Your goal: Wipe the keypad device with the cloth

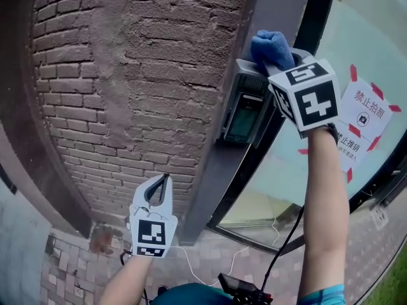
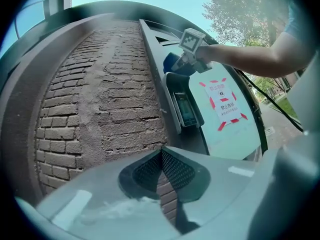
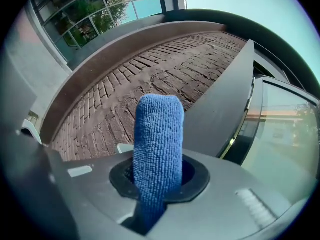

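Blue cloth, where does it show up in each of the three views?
Head view: upper right, blue cloth at the keypad device's top.
Left gripper view: upper middle, blue cloth, small, above the keypad device.
Right gripper view: centre, blue cloth clamped upright in the right tool.
Shared landmark: the brick wall.

A brick wall (image 1: 127, 75) has a dark metal post (image 1: 213, 183) at its right edge. Right of that, glass (image 1: 381, 37) carries a white sign (image 1: 369, 110) taped in red. Brick paving (image 1: 70, 265) lies below the wall.
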Demonstrator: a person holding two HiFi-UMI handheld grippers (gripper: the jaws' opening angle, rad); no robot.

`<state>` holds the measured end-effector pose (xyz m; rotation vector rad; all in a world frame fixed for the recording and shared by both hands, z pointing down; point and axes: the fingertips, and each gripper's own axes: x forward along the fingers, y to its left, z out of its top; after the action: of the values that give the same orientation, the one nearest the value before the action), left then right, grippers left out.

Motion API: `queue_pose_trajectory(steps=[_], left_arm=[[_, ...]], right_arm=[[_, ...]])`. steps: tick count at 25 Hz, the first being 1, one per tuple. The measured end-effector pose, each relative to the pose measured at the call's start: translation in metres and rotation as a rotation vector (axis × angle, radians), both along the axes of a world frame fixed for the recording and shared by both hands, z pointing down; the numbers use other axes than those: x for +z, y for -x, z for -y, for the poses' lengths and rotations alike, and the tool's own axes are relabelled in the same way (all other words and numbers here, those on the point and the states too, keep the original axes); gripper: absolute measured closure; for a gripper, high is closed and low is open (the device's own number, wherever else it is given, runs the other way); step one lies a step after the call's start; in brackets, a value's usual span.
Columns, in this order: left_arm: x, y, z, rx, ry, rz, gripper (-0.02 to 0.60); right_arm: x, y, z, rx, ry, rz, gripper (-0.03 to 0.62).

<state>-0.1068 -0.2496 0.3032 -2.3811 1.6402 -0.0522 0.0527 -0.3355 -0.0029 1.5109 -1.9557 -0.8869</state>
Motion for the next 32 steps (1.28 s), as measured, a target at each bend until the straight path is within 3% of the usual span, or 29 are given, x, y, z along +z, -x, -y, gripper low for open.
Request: queue_pose_trajectory(steps=[9, 12, 17, 20, 24, 32], left_arm=[[0.008, 0.003, -0.006, 0.004, 0.005, -0.034, 0.589], [0.013, 0.006, -0.005, 0.002, 0.011, -0.044, 0.589], [0.024, 0.005, -0.004, 0.001, 0.033, -0.055, 0.589], [0.032, 0.002, -0.005, 0.011, 0.050, -0.051, 0.589], [0.051, 0.000, -0.004, 0.021, 0.091, -0.043, 0.589], [0.084, -0.004, -0.007, 0.027, 0.164, -0.025, 0.589]], right_arm=[[0.015, 0.076, 0.002, -0.041, -0.012, -0.175, 0.549], [0.020, 0.087, 0.007, 0.024, -0.105, -0.302, 0.549], [0.037, 0.103, 0.006, 0.162, -0.307, -0.599, 0.549], [0.058, 0.120, -0.003, 0.169, -0.386, -0.721, 0.549], [0.108, 0.138, -0.001, 0.089, -0.333, -0.733, 0.551], [0.225, 0.119, 0.014, 0.018, -0.140, -0.751, 0.549]])
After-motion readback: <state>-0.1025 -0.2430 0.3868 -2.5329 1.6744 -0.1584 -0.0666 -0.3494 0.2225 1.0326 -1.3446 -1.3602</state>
